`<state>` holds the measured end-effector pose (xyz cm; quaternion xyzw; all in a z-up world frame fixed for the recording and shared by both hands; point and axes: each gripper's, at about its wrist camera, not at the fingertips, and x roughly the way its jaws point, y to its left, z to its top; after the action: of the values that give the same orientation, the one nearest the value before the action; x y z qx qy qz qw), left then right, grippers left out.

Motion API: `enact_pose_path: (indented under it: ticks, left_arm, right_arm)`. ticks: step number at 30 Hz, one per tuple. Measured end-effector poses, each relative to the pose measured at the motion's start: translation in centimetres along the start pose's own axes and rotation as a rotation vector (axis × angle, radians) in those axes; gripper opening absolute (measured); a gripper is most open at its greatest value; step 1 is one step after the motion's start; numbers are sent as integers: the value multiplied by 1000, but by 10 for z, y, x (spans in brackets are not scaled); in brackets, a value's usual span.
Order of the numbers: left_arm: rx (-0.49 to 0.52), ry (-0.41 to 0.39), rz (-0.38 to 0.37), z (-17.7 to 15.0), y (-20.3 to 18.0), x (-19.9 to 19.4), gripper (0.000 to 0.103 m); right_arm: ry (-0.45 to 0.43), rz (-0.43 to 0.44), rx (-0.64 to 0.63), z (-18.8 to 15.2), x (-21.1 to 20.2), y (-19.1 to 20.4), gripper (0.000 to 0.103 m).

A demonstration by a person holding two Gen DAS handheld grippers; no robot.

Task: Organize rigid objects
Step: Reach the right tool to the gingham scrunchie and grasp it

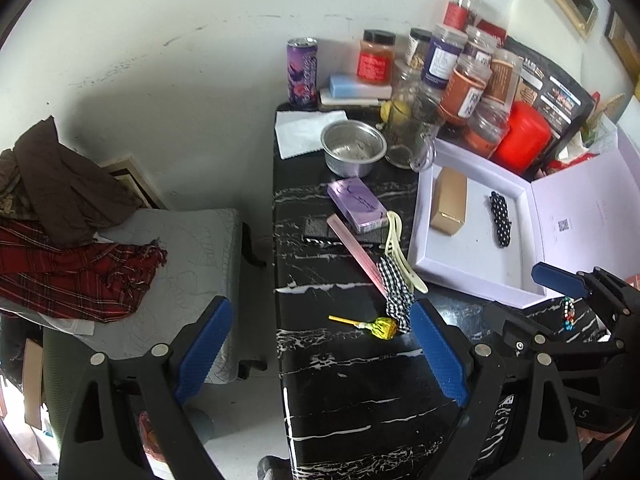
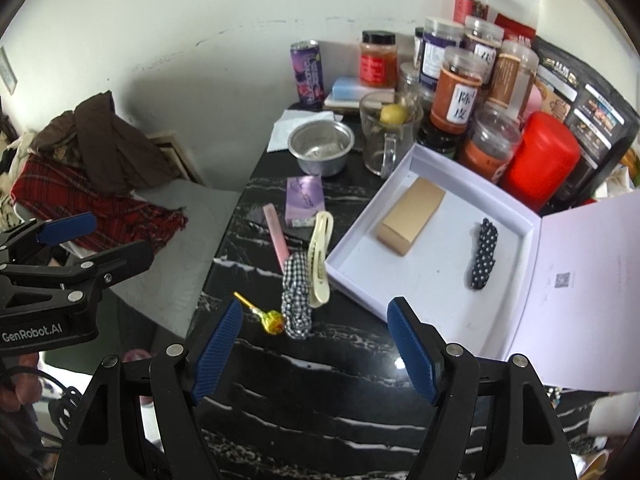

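An open white box (image 2: 352, 248) (image 1: 424, 240) lies on the black marble table, holding a tan carton (image 2: 412, 216) (image 1: 449, 205) and a polka-dot hair clip (image 2: 484, 254) (image 1: 501, 218). Left of the box lie a cream hair claw (image 2: 320, 256) (image 1: 400, 256), a checked scrunchie (image 2: 296, 300) (image 1: 396, 292), a pink ruler (image 2: 276, 236) (image 1: 356, 252), a purple carton (image 2: 304, 198) (image 1: 358, 205) and a yellow lollipop (image 2: 272, 320) (image 1: 380, 326). My left gripper (image 1: 320, 352) is open and empty above the table's left edge. My right gripper (image 2: 316, 348) is open and empty, just in front of the scrunchie and the box corner.
A steel bowl (image 2: 320, 148), a glass mug with a lemon (image 2: 388, 136), a purple can (image 2: 306, 74), several jars (image 2: 456, 92) and a red canister (image 2: 540, 160) crowd the table's back. A chair with clothes (image 1: 80, 248) stands left of the table.
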<state>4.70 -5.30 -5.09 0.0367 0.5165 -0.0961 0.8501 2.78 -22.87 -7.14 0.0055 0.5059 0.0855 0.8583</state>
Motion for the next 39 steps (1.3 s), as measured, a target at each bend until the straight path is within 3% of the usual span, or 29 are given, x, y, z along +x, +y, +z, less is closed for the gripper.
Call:
enact_pose_path:
  ticks: [18,27,39]
  left_arm:
    - [-34,91,-135,-29,-1,70,92]
    - [-13,113,-119,-36,10,88,92]
    - [-29,154,-99,-36,33,116,92]
  right_arm:
    - [77,-3,-31,-16,56,-17,76]
    - [114,54,-58,-22,87,-12,75]
    - [183,143,-29,-12,137,0,59]
